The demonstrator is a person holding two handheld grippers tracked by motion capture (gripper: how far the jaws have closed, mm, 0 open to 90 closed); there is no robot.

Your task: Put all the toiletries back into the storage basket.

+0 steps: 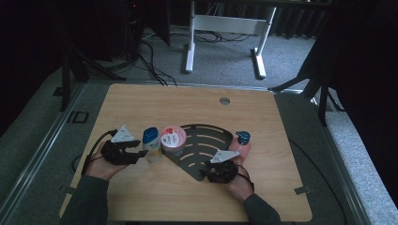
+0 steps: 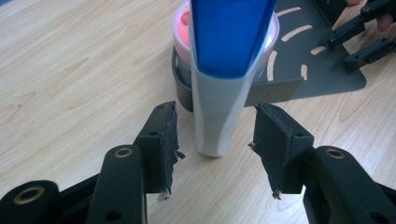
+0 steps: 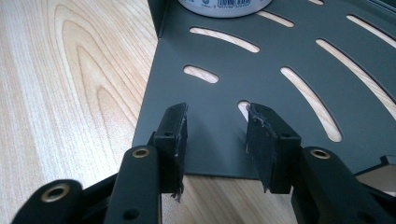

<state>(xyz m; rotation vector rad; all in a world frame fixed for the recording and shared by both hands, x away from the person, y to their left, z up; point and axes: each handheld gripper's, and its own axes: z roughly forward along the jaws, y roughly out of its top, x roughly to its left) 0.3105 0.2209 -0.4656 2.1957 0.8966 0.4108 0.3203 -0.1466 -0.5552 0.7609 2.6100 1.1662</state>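
I judge the step in hand as the release of the white bottle with the blue cap (image 2: 223, 79): it stands upright on the wooden table (image 1: 155, 197), just off the left edge of the dark slotted tray (image 1: 206, 140), with the pink-lidded tub (image 1: 172, 139) right behind it. My left gripper (image 2: 215, 133) has its jaws parted on either side of the bottle's base, and both pads stand clear of the plastic, so nothing is held. My right gripper (image 3: 215, 122) also stands with its jaws apart and nothing between them, hovering over the near corner of the tray.

A second, smaller bottle with a blue top (image 1: 242, 138) stands at the tray's right edge, close to my right hand (image 1: 237, 180).

For the next move I think the left gripper must back straight away from the bottle, without brushing it, because the bottle is tall and narrow at the foot and could tip against the tub. The right could then go to the small bottle or steady the tray.

As for writing: a blue mark shows on the bottle's front in the high view, too small to read. In the right gripper view a barcode strip with digits shows on a white container, too blurred for me to read.
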